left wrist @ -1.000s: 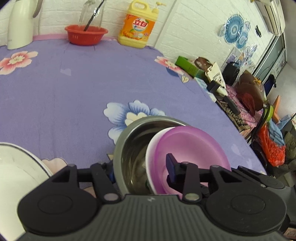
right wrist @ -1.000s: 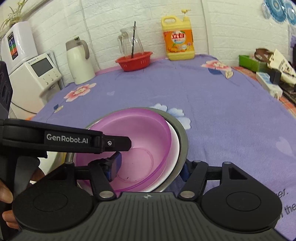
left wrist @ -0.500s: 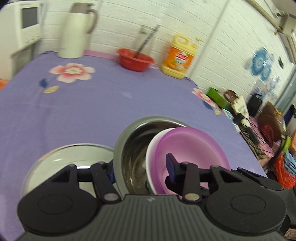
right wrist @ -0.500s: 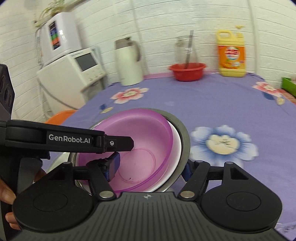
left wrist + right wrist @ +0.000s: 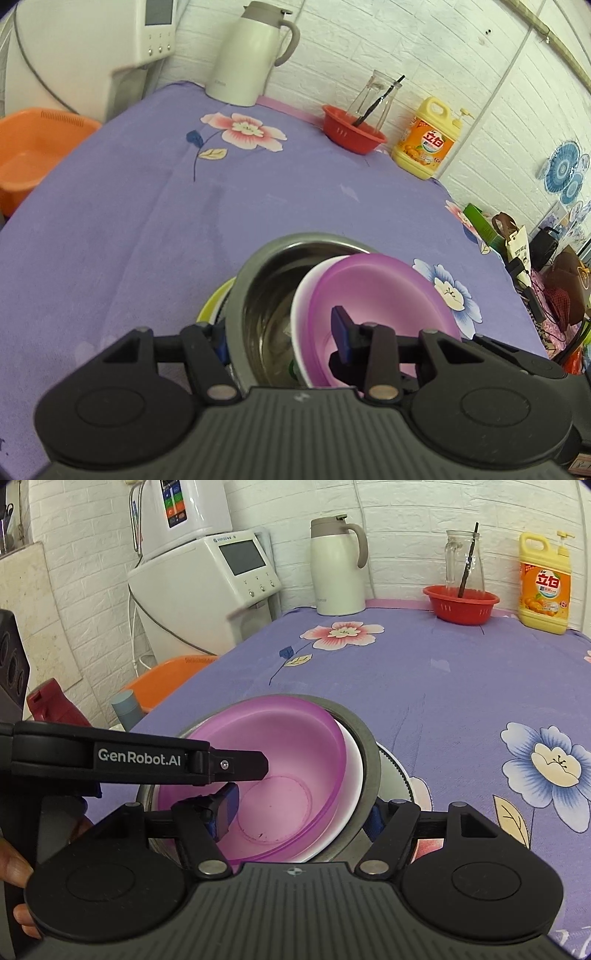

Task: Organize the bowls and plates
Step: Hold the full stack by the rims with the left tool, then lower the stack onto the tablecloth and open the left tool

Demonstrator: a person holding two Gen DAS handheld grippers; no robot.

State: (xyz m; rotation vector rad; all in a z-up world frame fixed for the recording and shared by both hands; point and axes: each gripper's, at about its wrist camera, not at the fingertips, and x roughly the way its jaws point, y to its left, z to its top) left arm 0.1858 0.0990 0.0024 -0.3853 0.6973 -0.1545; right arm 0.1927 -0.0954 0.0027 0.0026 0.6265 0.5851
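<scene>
A steel bowl (image 5: 266, 295) holds a white bowl (image 5: 306, 291) and a purple bowl (image 5: 376, 295) nested inside. My left gripper (image 5: 280, 343) is shut on the stack's rim, one finger outside the steel wall, one inside the purple bowl. My right gripper (image 5: 299, 812) is shut on the opposite rim of the same stack: steel bowl (image 5: 369, 768), white bowl (image 5: 351, 771), purple bowl (image 5: 280, 760). Under the stack lies a plate with a yellow-green edge (image 5: 210, 306), which shows white in the right wrist view (image 5: 397, 771). The left gripper's body crosses the right wrist view.
On the purple flowered tablecloth (image 5: 147, 221) at the back stand a white thermos jug (image 5: 247, 51), a red basket (image 5: 352, 129) with a glass jar, and a yellow detergent bottle (image 5: 426, 142). An orange basin (image 5: 33, 147) and a white appliance (image 5: 207, 587) sit off the left edge.
Both grippers have carried the bowl stack leftward along the table and brought it over the plate, which was beside the stack before. The grips have not changed.
</scene>
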